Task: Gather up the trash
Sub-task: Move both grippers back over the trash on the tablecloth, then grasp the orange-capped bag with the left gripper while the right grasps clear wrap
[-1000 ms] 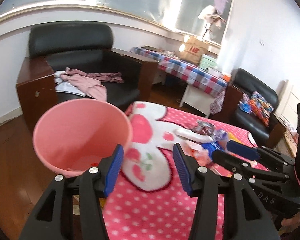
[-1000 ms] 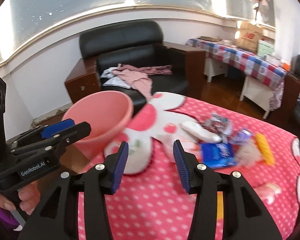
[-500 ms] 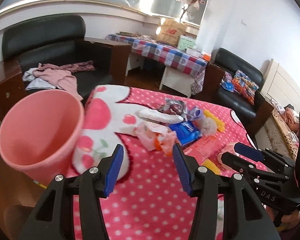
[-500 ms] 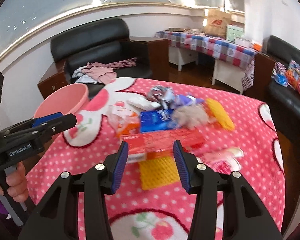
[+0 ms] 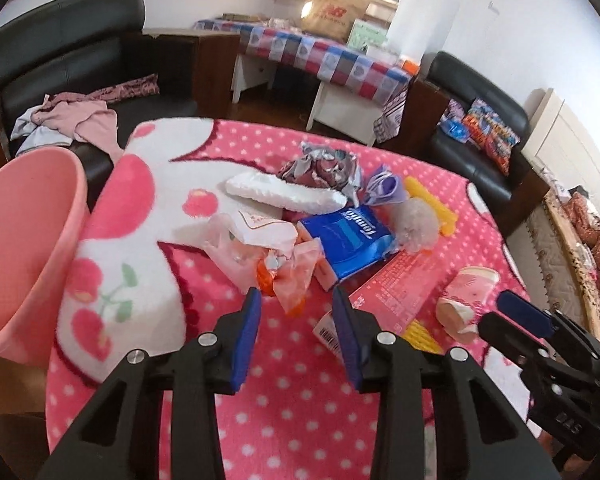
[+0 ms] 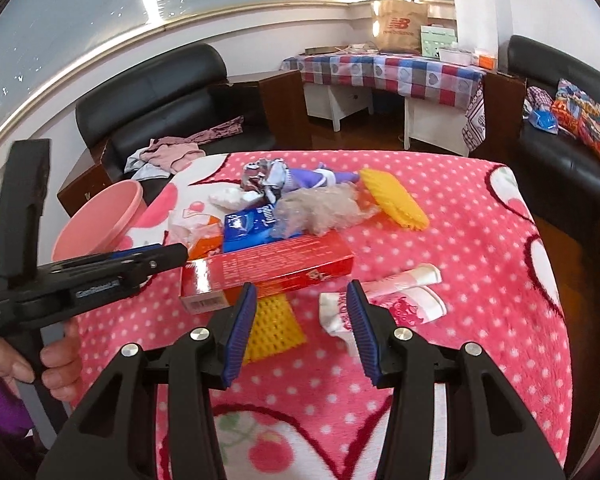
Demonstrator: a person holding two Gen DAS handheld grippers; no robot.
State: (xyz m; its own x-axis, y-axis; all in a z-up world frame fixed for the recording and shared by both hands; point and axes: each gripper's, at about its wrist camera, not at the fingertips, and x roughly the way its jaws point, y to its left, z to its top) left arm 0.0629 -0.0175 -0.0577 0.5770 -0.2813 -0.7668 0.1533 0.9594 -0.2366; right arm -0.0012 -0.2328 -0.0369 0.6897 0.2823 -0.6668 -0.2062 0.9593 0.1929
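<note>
My left gripper [image 5: 296,316] and right gripper [image 6: 302,320] hover with jaws apart, holding nothing, over trash heaped on the pink polka-dot table [image 6: 480,240]. The crumpled plastic bag [image 5: 256,248] lies just ahead of the left; the crushed paper cup [image 6: 384,300] sits at the right's fingertips. The pink bin [image 5: 24,248] waits at the table's edge. Risk, as I judge it: flimsy plastic slipping out, or a careless reach nudging the red box [image 6: 268,268] off the pile.

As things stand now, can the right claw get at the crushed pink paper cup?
Probably yes. The right claw is open, the crushed pink paper cup lies just ahead on the blanket, and nothing covers it.
</note>
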